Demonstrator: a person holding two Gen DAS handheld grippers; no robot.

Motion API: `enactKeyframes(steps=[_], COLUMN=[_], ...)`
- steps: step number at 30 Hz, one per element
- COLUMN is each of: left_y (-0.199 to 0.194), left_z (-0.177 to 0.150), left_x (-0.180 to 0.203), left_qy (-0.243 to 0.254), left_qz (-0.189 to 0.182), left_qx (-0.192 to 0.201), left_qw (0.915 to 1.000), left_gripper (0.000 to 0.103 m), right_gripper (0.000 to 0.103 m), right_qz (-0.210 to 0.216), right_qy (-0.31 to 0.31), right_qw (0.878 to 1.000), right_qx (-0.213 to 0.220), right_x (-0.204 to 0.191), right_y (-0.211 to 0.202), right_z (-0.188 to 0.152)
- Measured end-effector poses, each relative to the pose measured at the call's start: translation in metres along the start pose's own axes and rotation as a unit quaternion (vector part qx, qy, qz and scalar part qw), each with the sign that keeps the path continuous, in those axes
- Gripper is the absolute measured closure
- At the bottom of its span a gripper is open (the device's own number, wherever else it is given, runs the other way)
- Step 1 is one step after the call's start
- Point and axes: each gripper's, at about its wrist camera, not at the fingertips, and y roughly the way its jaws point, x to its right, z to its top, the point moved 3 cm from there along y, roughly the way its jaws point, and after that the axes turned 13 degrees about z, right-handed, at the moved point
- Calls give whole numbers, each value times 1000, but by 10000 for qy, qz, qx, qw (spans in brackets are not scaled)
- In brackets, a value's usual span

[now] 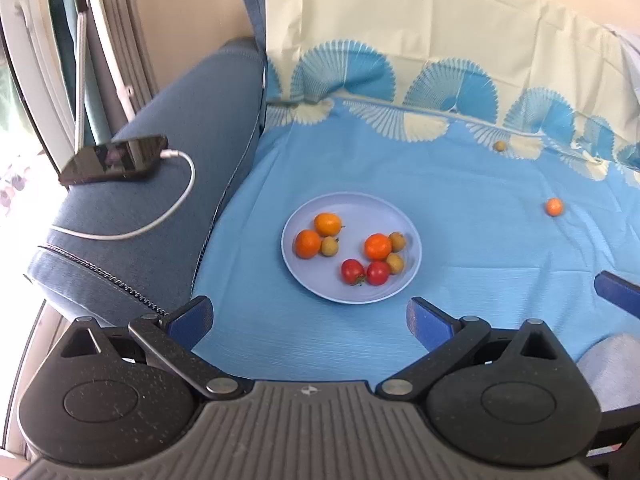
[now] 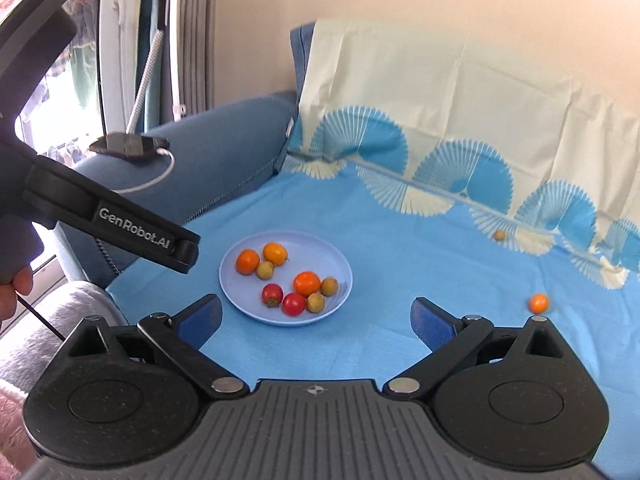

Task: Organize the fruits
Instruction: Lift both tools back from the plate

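Observation:
A pale blue plate (image 1: 312, 284) (image 2: 244, 304) lies on the blue sheet and holds several fruits: orange ones, two red tomatoes (image 1: 353, 271) (image 2: 272, 293) and small olive-brown ones. A loose orange fruit (image 1: 554, 207) (image 2: 539, 303) and a loose brown fruit (image 1: 499, 145) (image 2: 499, 235) lie on the sheet to the right and far right. My left gripper (image 1: 310, 316) is open and empty, in front of the plate. My right gripper (image 2: 316, 318) is open and empty, near the plate's front right. The left gripper's body (image 2: 120, 224) shows at left in the right wrist view.
A blue sofa arm (image 1: 192, 128) at left carries a phone (image 1: 114, 159) on a white charging cable. A cream and blue patterned sheet (image 1: 400, 32) hangs over the sofa back. A grey fluffy blanket (image 2: 48, 320) lies at the near left.

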Motion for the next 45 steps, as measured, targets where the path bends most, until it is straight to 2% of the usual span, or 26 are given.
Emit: enactKeyframes(steps=[8, 18, 31, 45], left_y=[-41, -62, -56, -35], left_z=[-11, -17, -16, -17], left_x=[-5, -8, -9, -4], left_qy=[-89, -77, -64, 49], left_qz=[79, 141, 184, 177], left_qx=[318, 489, 436, 198], left_qw=[9994, 9987, 9989, 9996], left_gripper=[0, 0, 0, 0], right_gripper=[1, 1, 1, 1], right_qz=[-83, -94, -72, -85], right_qy=[-169, -254, -199, 3], right_qw=[9987, 9969, 9976, 9991], right_qx=[464, 741, 657, 426], right_x=[-15, -21, -22, -15], right_y=[-44, -69, -66, -50], right_z=[-3, -4, -6, -9])
